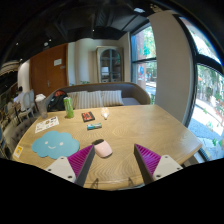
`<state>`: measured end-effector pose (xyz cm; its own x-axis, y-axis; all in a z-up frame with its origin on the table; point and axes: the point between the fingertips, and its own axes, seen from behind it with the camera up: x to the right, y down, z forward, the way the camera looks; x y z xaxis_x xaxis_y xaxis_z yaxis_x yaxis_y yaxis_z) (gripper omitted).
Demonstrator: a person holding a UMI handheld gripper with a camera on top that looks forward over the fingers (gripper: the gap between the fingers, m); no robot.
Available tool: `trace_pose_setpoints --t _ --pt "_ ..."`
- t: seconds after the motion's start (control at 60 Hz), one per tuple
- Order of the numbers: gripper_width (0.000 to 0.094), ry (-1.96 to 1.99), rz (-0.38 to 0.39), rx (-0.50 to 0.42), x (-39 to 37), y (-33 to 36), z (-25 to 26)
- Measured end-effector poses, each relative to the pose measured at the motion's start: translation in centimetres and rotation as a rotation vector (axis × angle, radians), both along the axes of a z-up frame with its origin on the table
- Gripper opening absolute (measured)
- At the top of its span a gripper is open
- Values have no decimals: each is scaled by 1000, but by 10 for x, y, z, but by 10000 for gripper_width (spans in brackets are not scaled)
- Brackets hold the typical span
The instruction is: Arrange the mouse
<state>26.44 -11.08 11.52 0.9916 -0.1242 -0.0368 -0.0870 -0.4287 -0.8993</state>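
Note:
A pale pink-white mouse [102,148] lies on the wooden table [140,125], just ahead of my left finger and close to its tip. My gripper [113,160] is open, its two magenta pads [80,160] wide apart, with bare table between them. The mouse is not between the fingers; it sits slightly beyond and beside the left pad. A round light-blue mat [54,145] lies on the table to the left of the mouse.
On the table beyond the mouse lie a red-brown small object [88,117], a teal flat item [94,126], a green bottle [68,105] and papers [46,124]. A sofa [98,97] stands behind the table, and a person [24,100] sits far left.

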Motion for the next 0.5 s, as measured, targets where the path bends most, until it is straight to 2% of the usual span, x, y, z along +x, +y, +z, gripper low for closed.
trace_pose_setpoints --t 0.35,0.5 --pt "827 -37 -34 -29 12 -21 -7" --pt "825 -35 -30 -97 8 -37 -42"
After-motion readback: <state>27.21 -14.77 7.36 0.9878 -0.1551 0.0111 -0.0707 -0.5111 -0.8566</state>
